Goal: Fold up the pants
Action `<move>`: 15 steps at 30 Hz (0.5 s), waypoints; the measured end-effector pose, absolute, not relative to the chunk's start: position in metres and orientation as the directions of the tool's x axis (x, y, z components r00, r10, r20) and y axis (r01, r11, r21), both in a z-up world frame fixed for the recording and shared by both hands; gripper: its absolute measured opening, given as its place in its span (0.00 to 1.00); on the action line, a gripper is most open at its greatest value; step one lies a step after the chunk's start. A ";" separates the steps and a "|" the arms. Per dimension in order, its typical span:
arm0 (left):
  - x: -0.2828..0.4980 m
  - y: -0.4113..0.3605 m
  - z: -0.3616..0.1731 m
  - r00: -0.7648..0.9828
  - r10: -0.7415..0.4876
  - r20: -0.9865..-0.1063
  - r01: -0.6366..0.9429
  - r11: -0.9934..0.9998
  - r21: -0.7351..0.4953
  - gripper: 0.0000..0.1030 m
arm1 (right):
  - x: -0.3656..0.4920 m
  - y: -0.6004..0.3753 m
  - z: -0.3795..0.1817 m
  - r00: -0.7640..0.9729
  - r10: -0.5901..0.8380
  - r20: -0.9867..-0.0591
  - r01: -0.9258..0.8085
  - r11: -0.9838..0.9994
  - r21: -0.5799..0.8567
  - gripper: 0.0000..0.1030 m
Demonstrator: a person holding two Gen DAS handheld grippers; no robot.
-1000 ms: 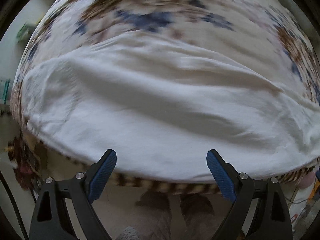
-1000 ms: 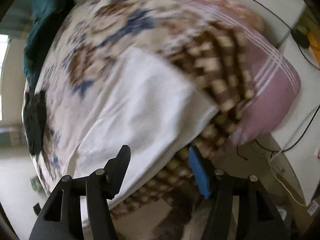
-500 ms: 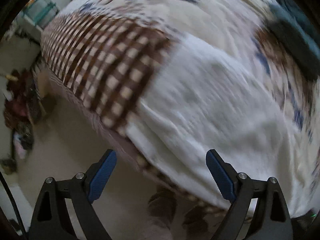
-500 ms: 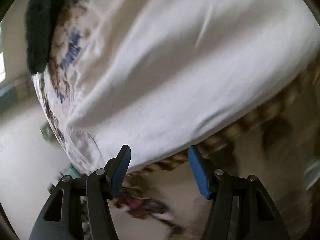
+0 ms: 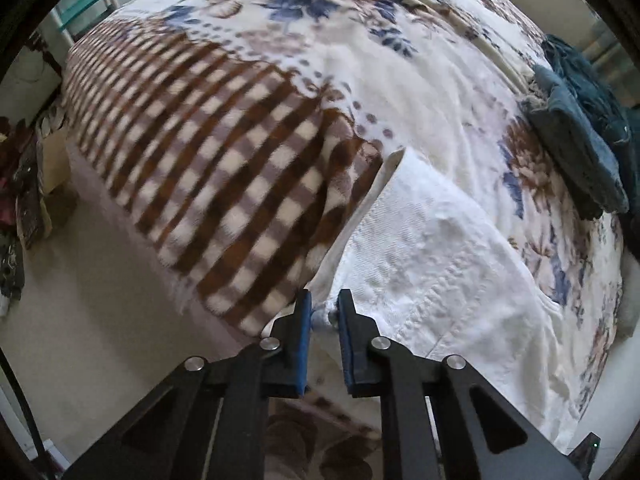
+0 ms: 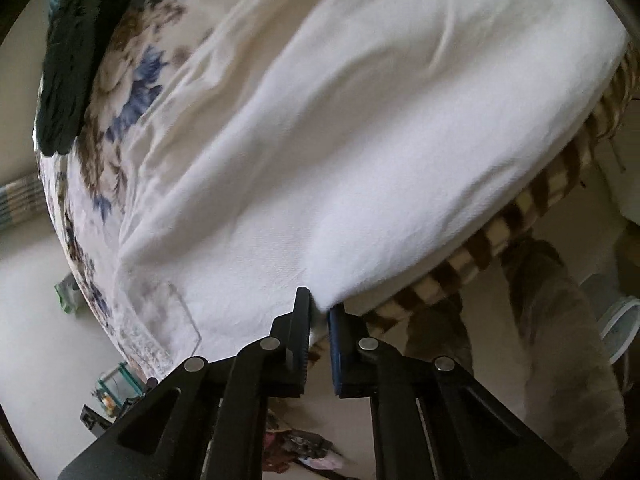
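Note:
White pants [image 5: 448, 248] lie spread on a bed, along its near edge. In the left wrist view my left gripper [image 5: 323, 308] is shut on a near corner of the pants, where they meet the brown checked blanket [image 5: 224, 168]. In the right wrist view the pants [image 6: 360, 140] fill most of the frame, with a back pocket [image 6: 160, 324] at lower left. My right gripper [image 6: 319, 307] is shut on the near edge of the pants at the bed's edge.
A floral bedspread [image 5: 320, 12] covers the bed. Folded dark blue clothes [image 5: 576, 128] lie at its far right, and show dark in the right wrist view [image 6: 76, 52]. The person's legs [image 6: 560, 320] stand by the bed. Clutter [image 5: 16, 184] sits on the floor at left.
Both grippers were open above the pants. They have moved down to the near edge and closed on the fabric.

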State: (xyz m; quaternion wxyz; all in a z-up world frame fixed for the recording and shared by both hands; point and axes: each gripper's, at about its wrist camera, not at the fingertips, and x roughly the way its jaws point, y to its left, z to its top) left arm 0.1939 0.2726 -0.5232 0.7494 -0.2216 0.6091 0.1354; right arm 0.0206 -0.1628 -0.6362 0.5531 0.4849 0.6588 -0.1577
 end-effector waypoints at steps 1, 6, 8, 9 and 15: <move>0.186 0.277 -0.519 0.220 -0.066 -0.973 -0.480 0.861 -0.167 0.10 | 0.024 -0.166 -0.635 0.082 0.468 -0.880 0.813 0.480 0.331 0.09; 0.181 0.276 -0.560 0.080 -0.051 -0.996 -0.462 0.883 -0.082 0.15 | 0.018 -0.181 -0.649 -0.021 0.485 -0.874 0.773 0.562 0.293 0.14; 0.179 0.279 -0.569 0.024 -0.056 -0.998 -0.480 0.875 -0.061 0.18 | 0.023 -0.185 -0.658 -0.098 0.494 -0.864 0.754 0.604 0.259 0.21; 0.178 0.280 -0.564 0.022 -0.052 -0.998 -0.484 0.873 -0.056 0.23 | 0.029 -0.185 -0.654 -0.117 0.494 -0.861 0.735 0.626 0.259 0.32; 0.185 0.238 -0.500 0.124 0.114 -0.986 -0.387 0.920 0.058 0.76 | 0.114 -0.171 -0.574 -0.081 0.481 -0.873 0.445 0.801 0.400 0.60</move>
